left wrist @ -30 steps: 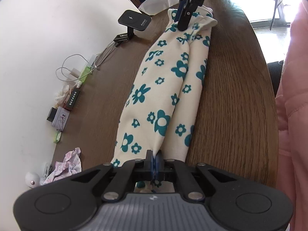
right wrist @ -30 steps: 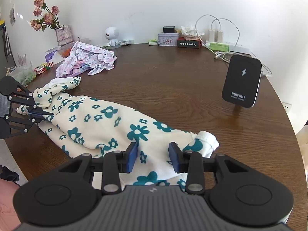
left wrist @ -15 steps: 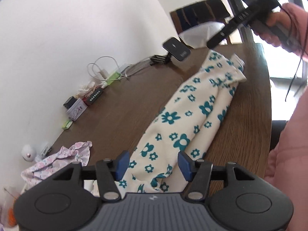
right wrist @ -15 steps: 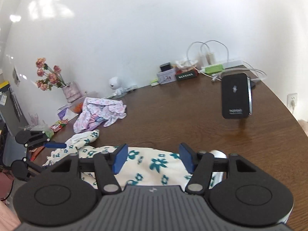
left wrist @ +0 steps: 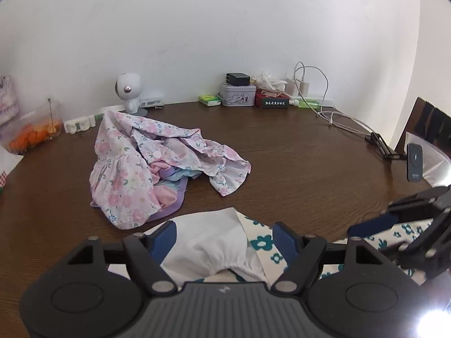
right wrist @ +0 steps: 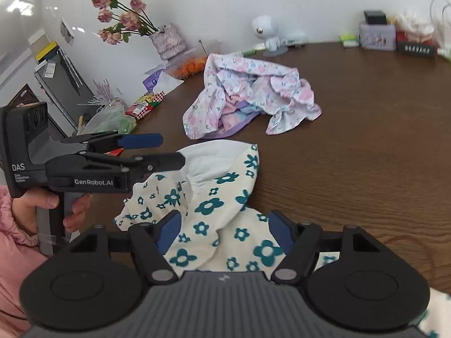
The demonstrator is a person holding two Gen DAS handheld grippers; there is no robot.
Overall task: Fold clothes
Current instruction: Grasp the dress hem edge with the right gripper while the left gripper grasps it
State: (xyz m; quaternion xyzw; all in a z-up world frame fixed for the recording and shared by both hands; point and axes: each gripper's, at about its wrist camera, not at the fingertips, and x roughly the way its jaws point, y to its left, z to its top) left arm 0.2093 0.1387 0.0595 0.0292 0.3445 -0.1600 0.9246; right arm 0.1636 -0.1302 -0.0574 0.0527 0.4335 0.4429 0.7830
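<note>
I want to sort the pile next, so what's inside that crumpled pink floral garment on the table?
Tucked inside the pink floral garment are pink, light blue and purple-edged fabric layers, showing at its open front. Whether they are separate clothes or its lining, and anything deeper, is covered.

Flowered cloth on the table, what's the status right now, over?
Left gripper opening, right gripper open, neither gripping. Teal-flowered garment lies loose on the table. Pink floral clothes pile beyond, apart.

trousers (right wrist: 225,197) on table (right wrist: 352,140) | crumpled garment (right wrist: 248,93) behind them | vase (right wrist: 167,42) far left
</note>
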